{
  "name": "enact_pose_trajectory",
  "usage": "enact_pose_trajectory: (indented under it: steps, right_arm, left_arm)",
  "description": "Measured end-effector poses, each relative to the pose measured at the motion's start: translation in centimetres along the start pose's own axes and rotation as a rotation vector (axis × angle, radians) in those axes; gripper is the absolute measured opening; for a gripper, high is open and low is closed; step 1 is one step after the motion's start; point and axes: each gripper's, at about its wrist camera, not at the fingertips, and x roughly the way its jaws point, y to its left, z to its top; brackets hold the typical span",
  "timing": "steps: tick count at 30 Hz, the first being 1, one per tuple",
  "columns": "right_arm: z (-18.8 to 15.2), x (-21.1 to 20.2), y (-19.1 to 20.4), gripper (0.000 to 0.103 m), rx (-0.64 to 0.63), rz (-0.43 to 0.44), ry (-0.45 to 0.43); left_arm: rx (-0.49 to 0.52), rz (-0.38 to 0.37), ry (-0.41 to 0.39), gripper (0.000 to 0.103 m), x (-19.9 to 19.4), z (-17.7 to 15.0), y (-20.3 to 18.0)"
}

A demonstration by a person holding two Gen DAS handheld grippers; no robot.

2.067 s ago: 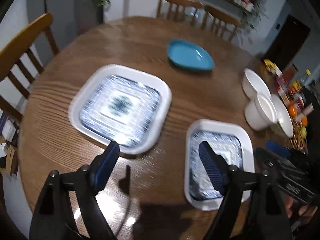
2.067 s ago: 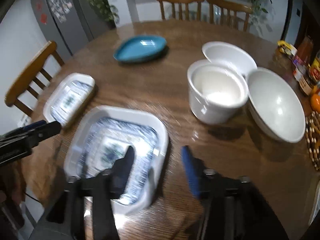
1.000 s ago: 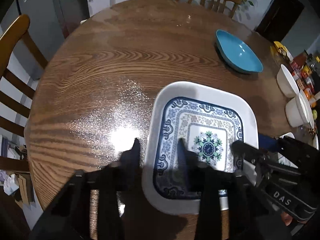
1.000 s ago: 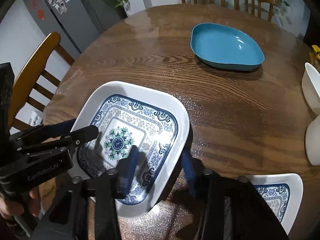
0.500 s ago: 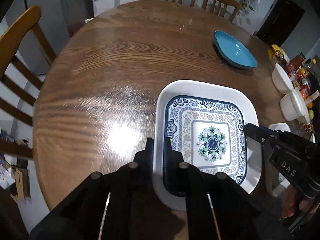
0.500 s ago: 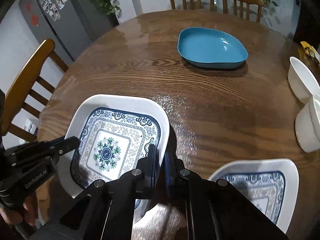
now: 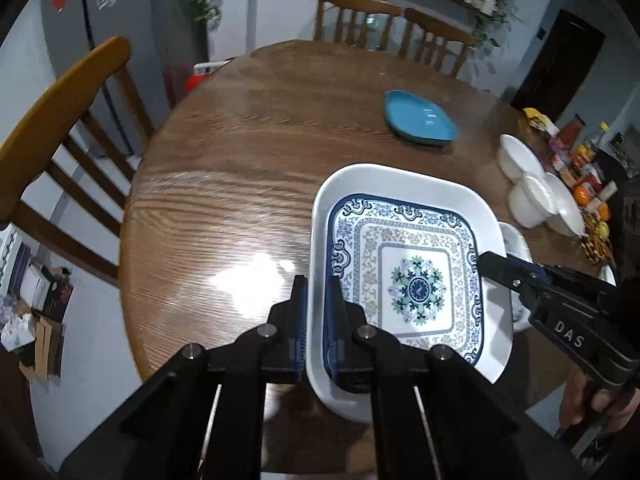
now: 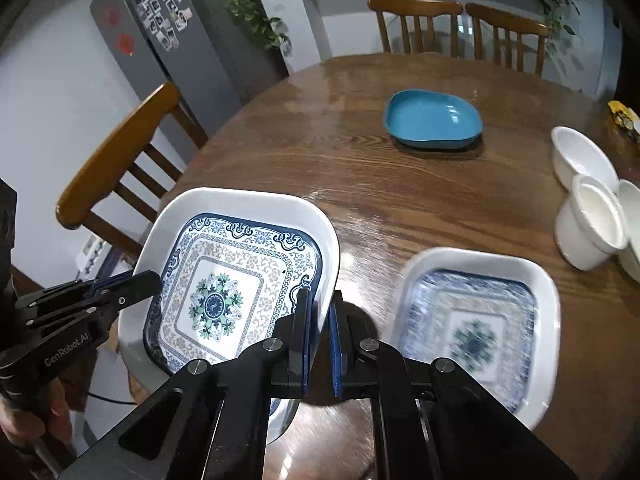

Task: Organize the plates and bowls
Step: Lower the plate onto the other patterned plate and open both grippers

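A large square white plate with a blue floral pattern (image 7: 412, 272) (image 8: 232, 280) is held above the round wooden table by both grippers. My left gripper (image 7: 316, 300) is shut on its left rim and shows in the right wrist view (image 8: 132, 284). My right gripper (image 8: 320, 312) is shut on its right rim and shows in the left wrist view (image 7: 492, 264). A second, smaller patterned square plate (image 8: 476, 328) lies on the table to the right, partly hidden under the held plate in the left wrist view (image 7: 516, 244).
A blue dish (image 8: 434, 124) (image 7: 420, 122) sits at the far middle of the table (image 7: 248, 168). White bowls (image 8: 592, 216) (image 7: 536, 196) cluster at the right edge near jars and fruit (image 7: 588, 184). Wooden chairs (image 8: 116, 168) stand around the table.
Both grippers closed on opposite rims of the large plate, then lifted it off the table and carried it right, toward the smaller plate.
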Motion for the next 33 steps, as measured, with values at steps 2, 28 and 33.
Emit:
enact_pose_trajectory:
  steps: [2, 28, 33]
  right_arm:
    - [-0.7, -1.6, -1.8, 0.009, 0.022, -0.008, -0.006]
    - [-1.0, 0.6, -13.5, 0.01, 0.038, -0.181, 0.143]
    - [-1.3, 0.8, -13.6, 0.011, 0.02, -0.195, 0.152]
  left_arm:
    - [0.016, -0.016, 0.001, 0.006, 0.3, 0.0, -2.0]
    - [0.101, -0.048, 0.157, 0.006, 10.5, 0.6, -13.7]
    - [0.117, -0.027, 0.135, 0.011, 10.3, 0.3, -14.1]
